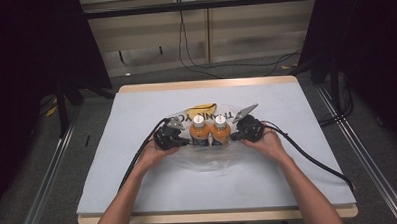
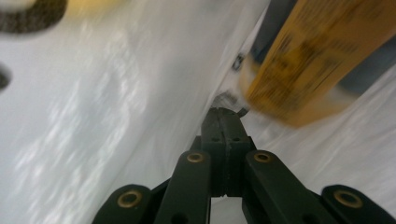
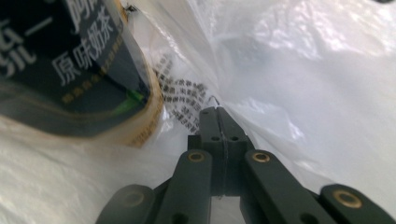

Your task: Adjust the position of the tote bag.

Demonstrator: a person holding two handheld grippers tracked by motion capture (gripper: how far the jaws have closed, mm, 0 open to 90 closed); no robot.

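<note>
Here, two orange bottles with white caps are seen standing upright side by side near the middle of the bench [image 1: 139, 194], inside a clear plastic bag [image 1: 208, 159] that is spread flat around them. The left bottle [image 1: 198, 132] and the right bottle [image 1: 220, 131] are touching or nearly so. Printed lettering and a yellow mark on the bag are visible at 12 o'clock from the bottles.

The left gripper [image 1: 185, 140] is held at 9 o'clock from the bottles, just beside the left one. In the left gripper view its jaws are closed together, and a thin fold of the bag film [image 2: 140, 93] appears to be pinched at the tips, with a blurred bottle [image 2: 317, 60] close at 1 o'clock.

The right gripper [image 1: 236, 136] is held at 3 o'clock from the bottles, just beside the right one. In the right gripper view its jaws are likewise shut, film [image 3: 303, 70] seemingly caught at the tips, and a dark-labelled bottle [image 3: 79, 70] lies at 10 o'clock.
</note>
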